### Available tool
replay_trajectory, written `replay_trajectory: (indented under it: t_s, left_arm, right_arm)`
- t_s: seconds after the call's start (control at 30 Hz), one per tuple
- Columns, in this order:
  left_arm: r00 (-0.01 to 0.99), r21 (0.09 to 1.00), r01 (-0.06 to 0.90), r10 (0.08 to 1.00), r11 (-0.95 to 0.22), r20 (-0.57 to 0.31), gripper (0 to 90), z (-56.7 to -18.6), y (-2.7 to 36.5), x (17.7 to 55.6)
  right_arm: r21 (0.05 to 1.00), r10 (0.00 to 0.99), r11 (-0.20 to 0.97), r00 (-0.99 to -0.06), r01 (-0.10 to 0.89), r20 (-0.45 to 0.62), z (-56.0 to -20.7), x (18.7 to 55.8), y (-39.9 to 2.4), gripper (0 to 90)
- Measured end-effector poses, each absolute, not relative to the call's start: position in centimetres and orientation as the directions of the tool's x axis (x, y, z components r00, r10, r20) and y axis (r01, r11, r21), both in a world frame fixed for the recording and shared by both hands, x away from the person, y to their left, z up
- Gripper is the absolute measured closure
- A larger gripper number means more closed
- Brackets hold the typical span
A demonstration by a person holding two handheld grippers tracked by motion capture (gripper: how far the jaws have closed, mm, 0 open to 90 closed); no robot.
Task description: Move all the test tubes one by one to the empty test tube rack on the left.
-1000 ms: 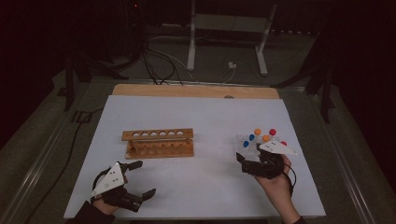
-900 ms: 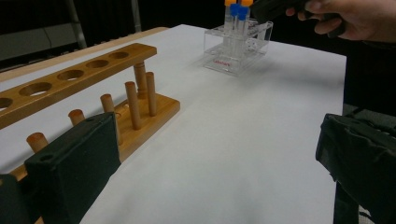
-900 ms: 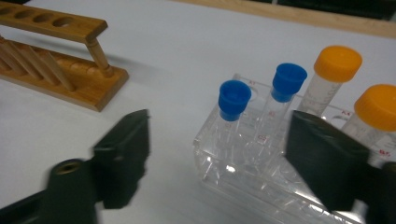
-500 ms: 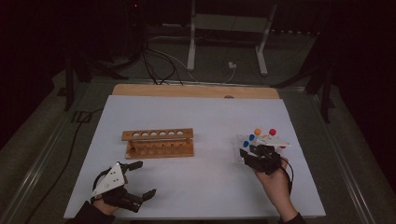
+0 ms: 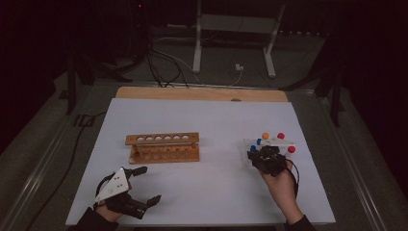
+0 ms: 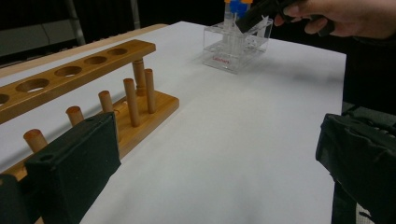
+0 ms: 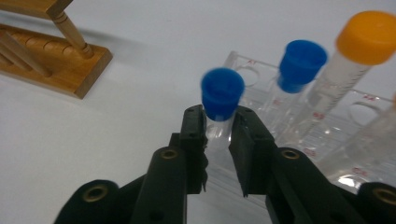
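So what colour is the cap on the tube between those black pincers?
Blue. The cap on the tube between the right gripper jaws shows best in the right gripper view.

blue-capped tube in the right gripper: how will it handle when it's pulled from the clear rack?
The blue-capped tube looks like smooth clear plastic, so it may slip between the right gripper pads, which bracket it just below the cap. It appears slim and empty, so probably light and rigid. Being round, it would likely roll if laid on the white table. The clear rack looks light and might lift along.

A lab: capped tubes [image 7: 223,105] in a clear rack [image 6: 237,45], wooden rack [image 5: 162,147].
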State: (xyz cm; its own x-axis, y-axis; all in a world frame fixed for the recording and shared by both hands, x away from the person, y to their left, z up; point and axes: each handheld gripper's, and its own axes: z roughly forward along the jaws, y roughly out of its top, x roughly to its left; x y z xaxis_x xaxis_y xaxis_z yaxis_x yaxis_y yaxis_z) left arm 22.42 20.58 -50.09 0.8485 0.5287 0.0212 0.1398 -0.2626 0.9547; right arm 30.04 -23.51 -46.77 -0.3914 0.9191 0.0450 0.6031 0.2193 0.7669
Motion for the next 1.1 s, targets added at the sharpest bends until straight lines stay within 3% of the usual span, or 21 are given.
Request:
replay_trajectory:
  t_s: [0.4,1.1]
  left_arm:
    - [0.849,0.947,0.146,0.527,-0.286,0.029,0.5,-50.1,20.2,22.4]
    - [0.866,0.927,0.204,0.500,-0.314,-0.021,0.5,-50.1,19.6,22.4]
  right_arm:
    - [0.776,0.918,0.250,-0.396,0.579,-0.001,-46.6,30.0,-23.3,76.7]
    - [0.851,0.909,0.260,-0.413,0.457,-0.056,-42.8,27.8,-23.5,76.8]
